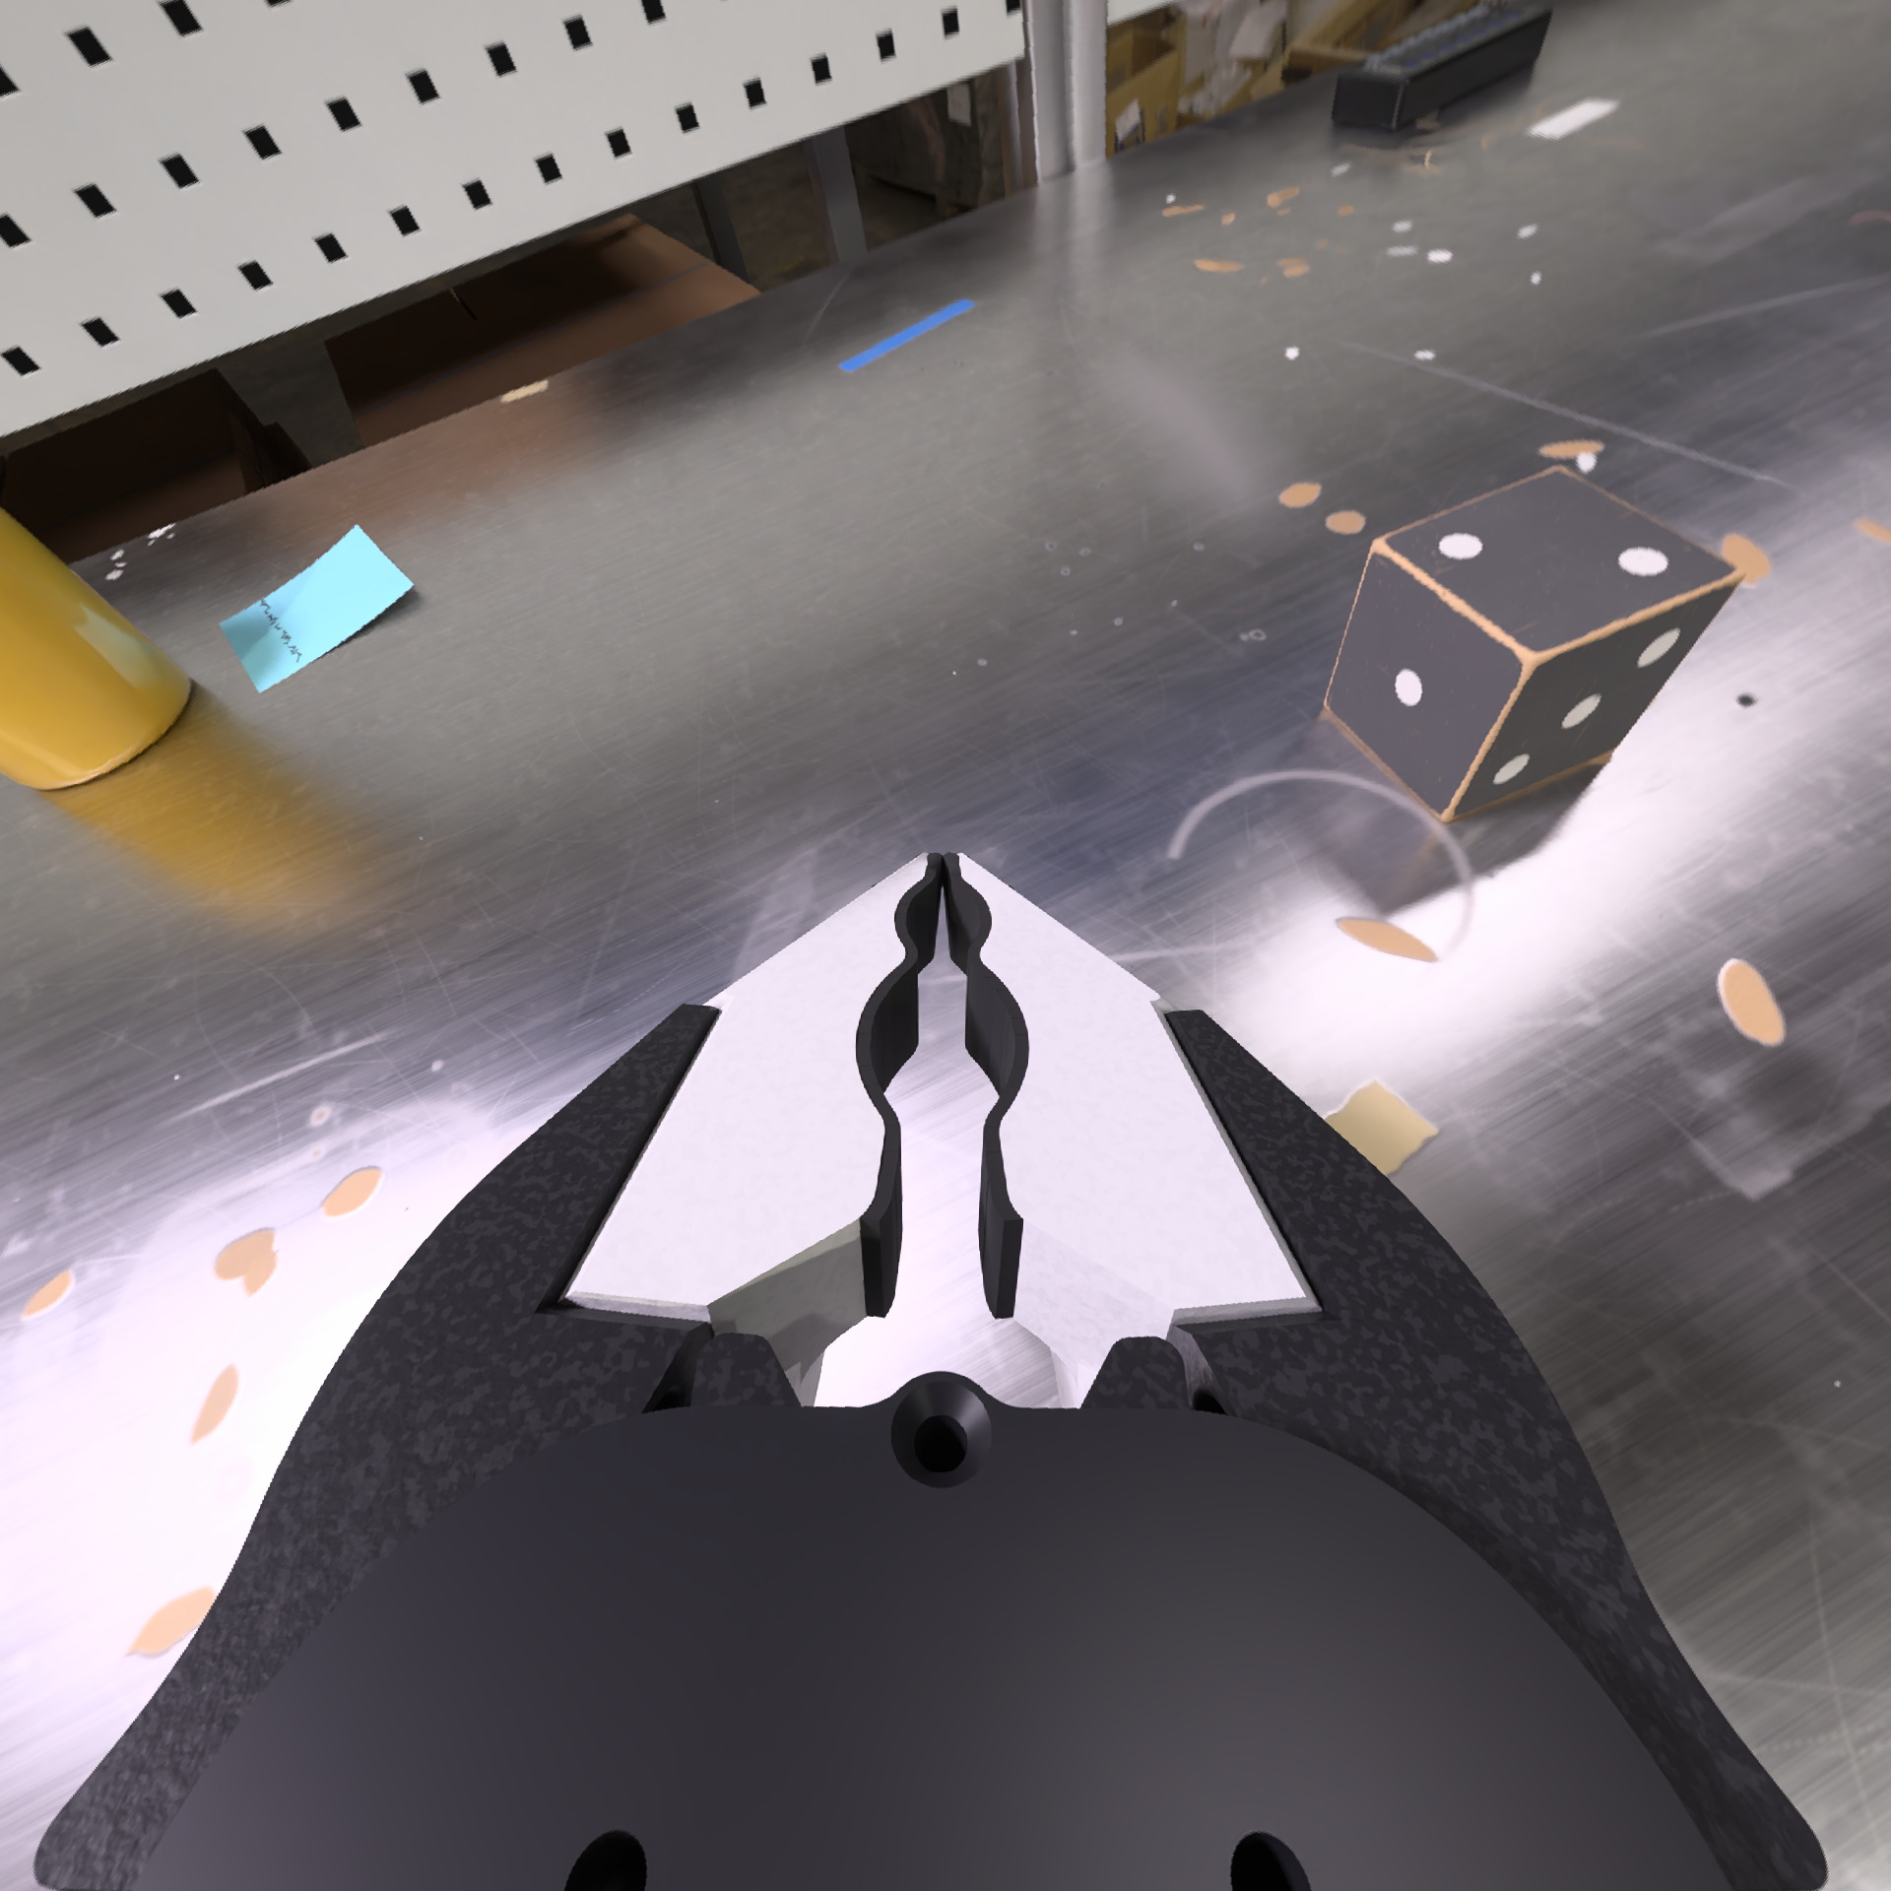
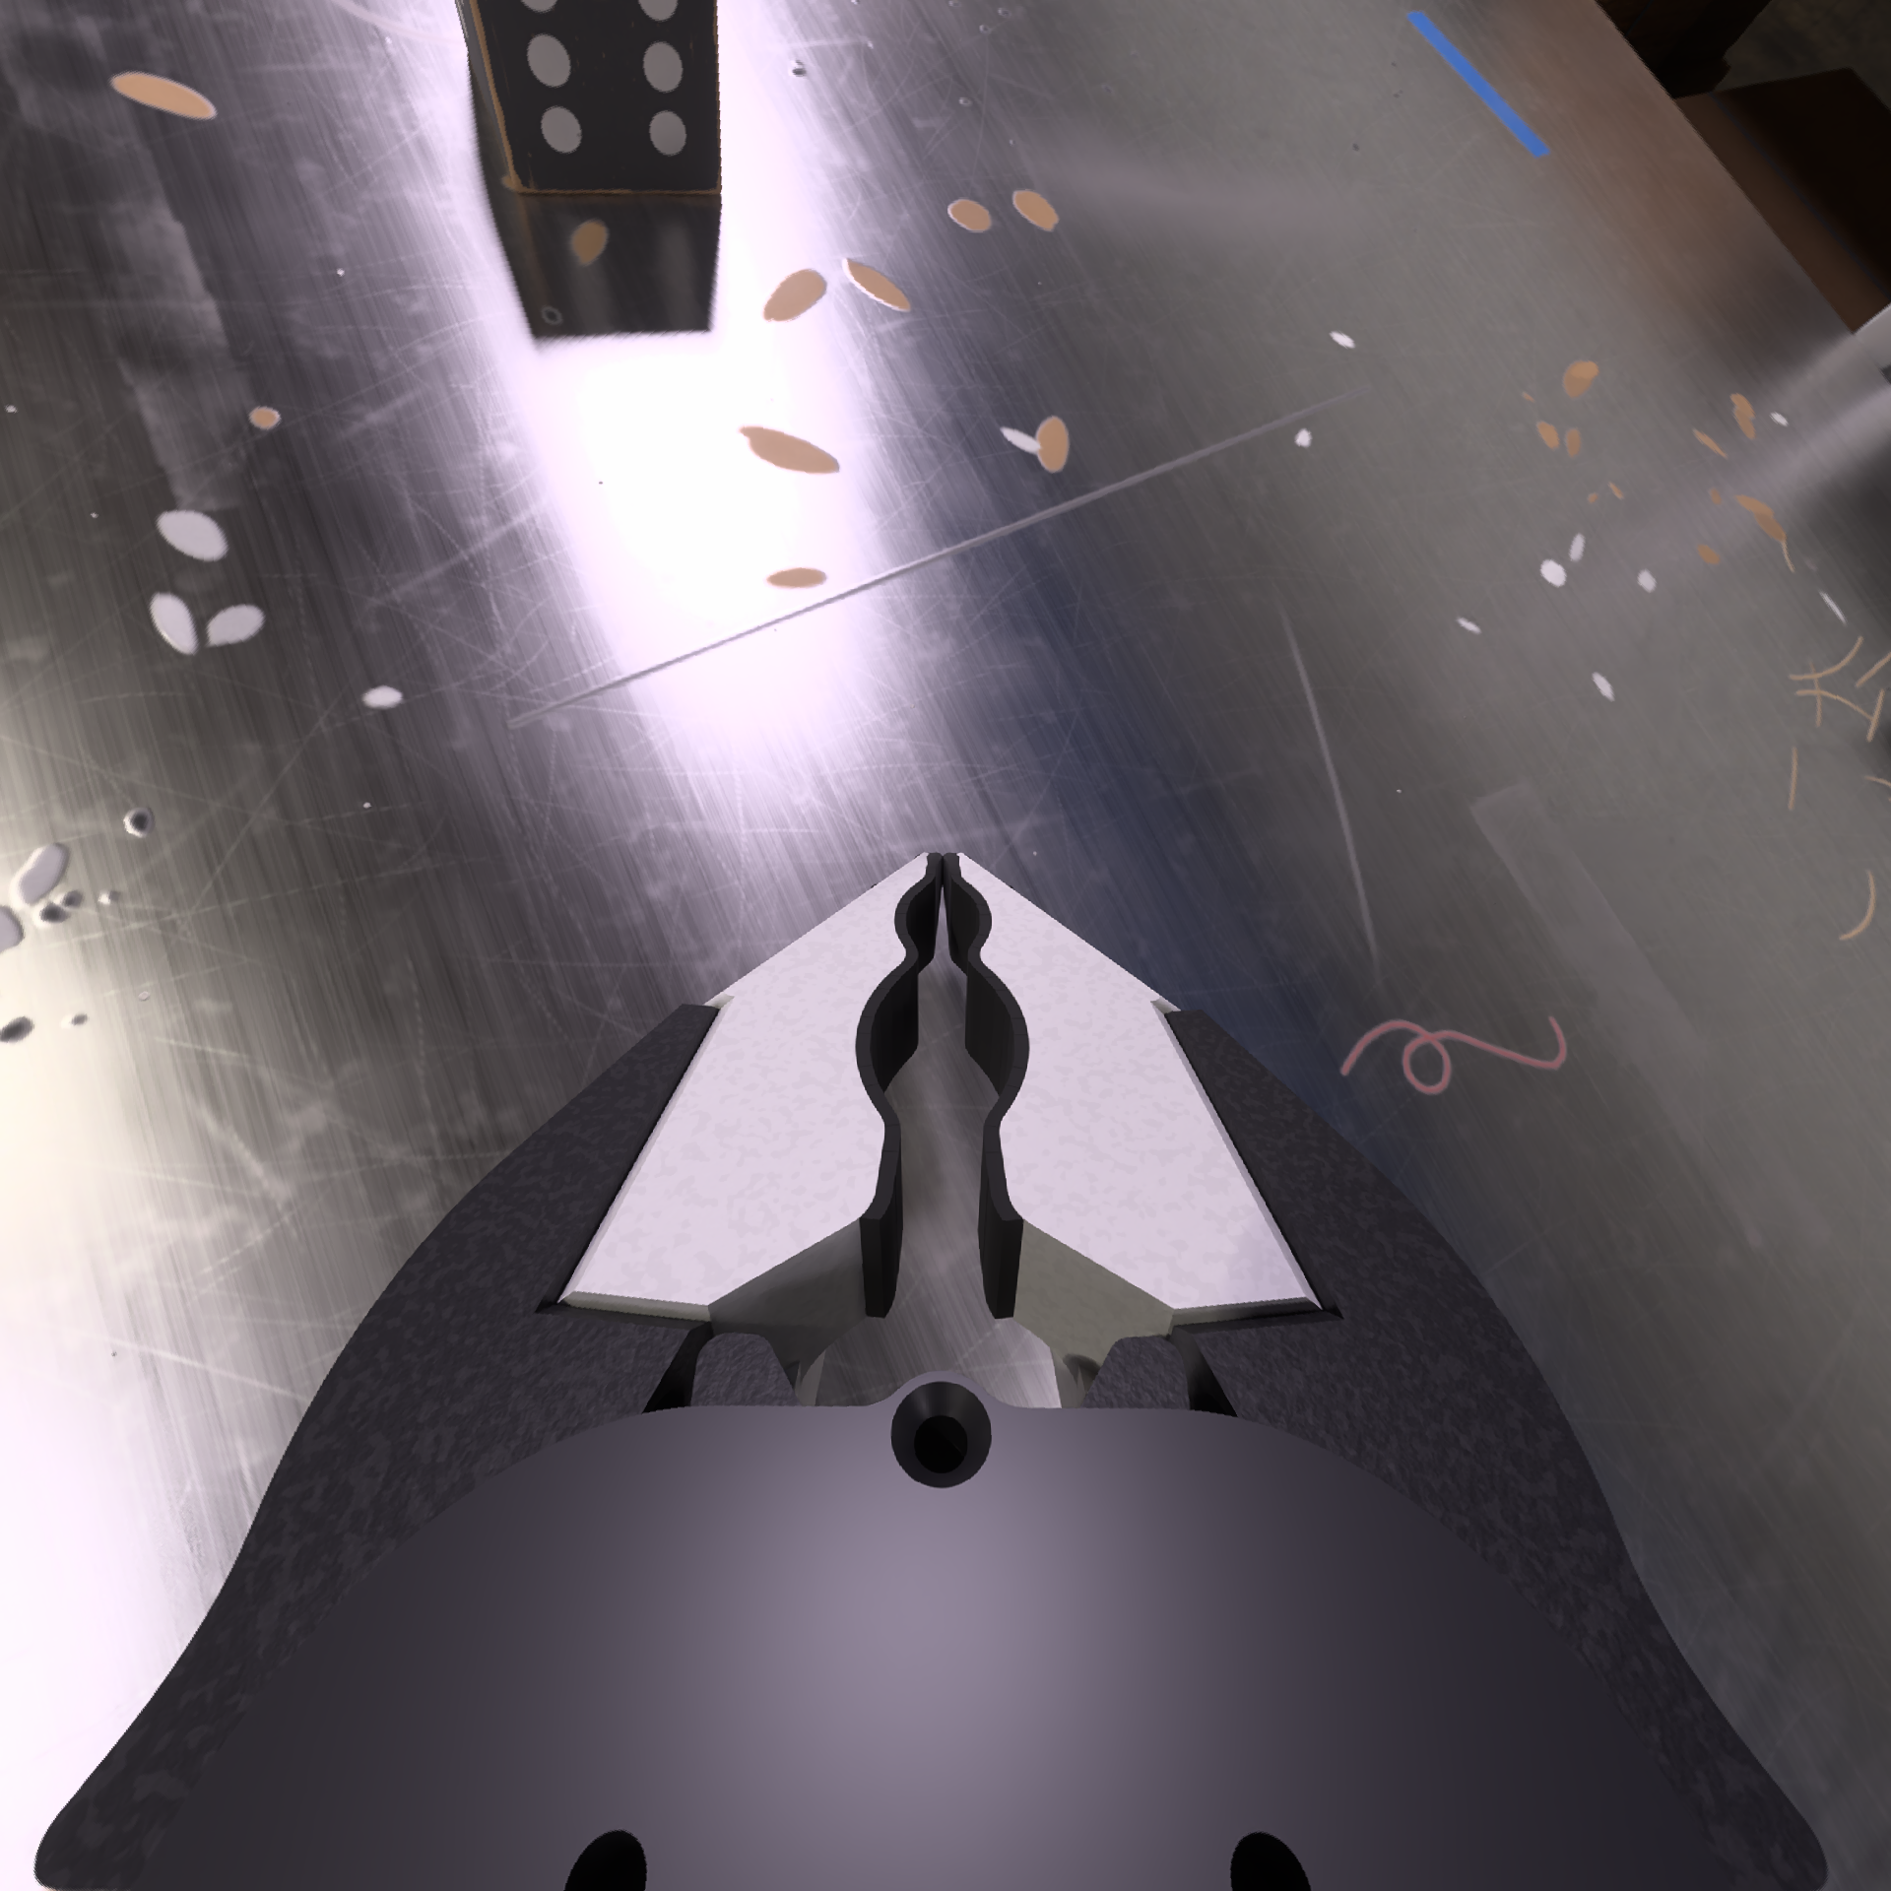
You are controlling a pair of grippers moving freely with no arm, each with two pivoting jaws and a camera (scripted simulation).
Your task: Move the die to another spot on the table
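Note:
A black die (image 1: 1525, 640) with white pips and tan edges rests on the scratched metal table (image 1: 819, 665), ahead and to the right of my left gripper (image 1: 942, 862). That gripper is shut and empty, its tips meeting above the table. In the right wrist view the die (image 2: 599, 97) sits at the top edge, left of centre, partly cut off, with its dark reflection on the table below it. My right gripper (image 2: 942, 862) is shut and empty, well short of the die.
A yellow cup (image 1: 72, 675) stands at the far left, with a light blue note (image 1: 317, 609) beside it. A white pegboard panel (image 1: 409, 174) rises behind the table. A black box (image 1: 1443, 61) lies at the back right. A blue tape strip (image 1: 906, 335) and tan specks mark the table.

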